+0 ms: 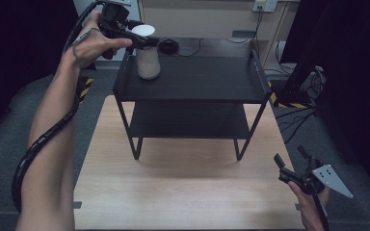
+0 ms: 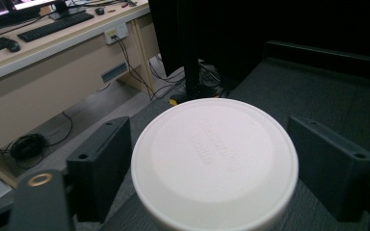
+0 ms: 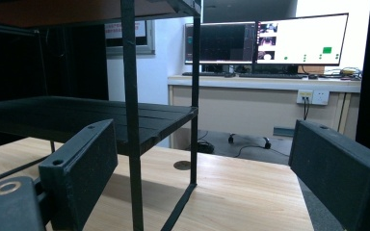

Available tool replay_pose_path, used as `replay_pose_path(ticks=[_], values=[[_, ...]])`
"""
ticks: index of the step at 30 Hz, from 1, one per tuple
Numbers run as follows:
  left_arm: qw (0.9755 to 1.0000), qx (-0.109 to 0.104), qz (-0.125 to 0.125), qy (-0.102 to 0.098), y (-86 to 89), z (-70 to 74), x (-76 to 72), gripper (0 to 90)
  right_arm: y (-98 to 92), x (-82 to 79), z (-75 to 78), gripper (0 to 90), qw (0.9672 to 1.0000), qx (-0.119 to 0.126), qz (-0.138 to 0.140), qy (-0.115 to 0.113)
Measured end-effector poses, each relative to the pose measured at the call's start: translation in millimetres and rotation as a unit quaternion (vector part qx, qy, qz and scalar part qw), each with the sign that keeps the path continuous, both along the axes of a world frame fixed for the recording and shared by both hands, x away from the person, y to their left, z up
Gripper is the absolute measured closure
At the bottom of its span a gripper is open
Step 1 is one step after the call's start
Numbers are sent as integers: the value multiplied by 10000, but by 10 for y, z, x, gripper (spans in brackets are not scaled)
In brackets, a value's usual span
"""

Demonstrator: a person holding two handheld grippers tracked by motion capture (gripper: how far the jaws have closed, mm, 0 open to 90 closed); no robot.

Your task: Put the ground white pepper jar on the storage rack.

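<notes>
Left claw released around white lidded plastic cup on black metal shelf's top tier; right claw released over worktop

Matt white plastic cup, black matt metal rack — pale wood-grain table

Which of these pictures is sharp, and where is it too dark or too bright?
High view: the white cup on the black shelf is soft, and the surroundings sink into black. Left gripper view: the cup's lid is bright, its raised lettering blurred. Right gripper view: the wooden table is clear, while the lit monitor is washed out.
</notes>
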State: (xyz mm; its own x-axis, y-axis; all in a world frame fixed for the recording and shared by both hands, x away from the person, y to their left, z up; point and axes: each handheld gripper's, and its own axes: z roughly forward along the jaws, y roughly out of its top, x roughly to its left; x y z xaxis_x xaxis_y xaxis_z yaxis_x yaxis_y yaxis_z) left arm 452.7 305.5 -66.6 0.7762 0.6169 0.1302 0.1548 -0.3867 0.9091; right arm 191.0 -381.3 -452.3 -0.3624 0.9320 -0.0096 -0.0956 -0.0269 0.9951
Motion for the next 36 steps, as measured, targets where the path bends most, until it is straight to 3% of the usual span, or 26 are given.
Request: replay_pose_path(ticks=[7, 10, 20, 36], values=[[9998, -4, 124, -155, 53, 148, -131, 115, 4, -3, 4, 97, 10000, -7, 6, 0], [9994, -8, 159, -314, 86, 237, -229, 115, 3, -2, 3, 98, 10000, 2, 0, 0], [9980, 77, -72, -615, 168, 571, -565, 114, 21, -3, 12, 98, 10000, -24, 33, -29], [9964, 130, -47, -842, 379, 718, -1095, 34, 40, -1, 15, 98, 10000, -44, 57, -25]])
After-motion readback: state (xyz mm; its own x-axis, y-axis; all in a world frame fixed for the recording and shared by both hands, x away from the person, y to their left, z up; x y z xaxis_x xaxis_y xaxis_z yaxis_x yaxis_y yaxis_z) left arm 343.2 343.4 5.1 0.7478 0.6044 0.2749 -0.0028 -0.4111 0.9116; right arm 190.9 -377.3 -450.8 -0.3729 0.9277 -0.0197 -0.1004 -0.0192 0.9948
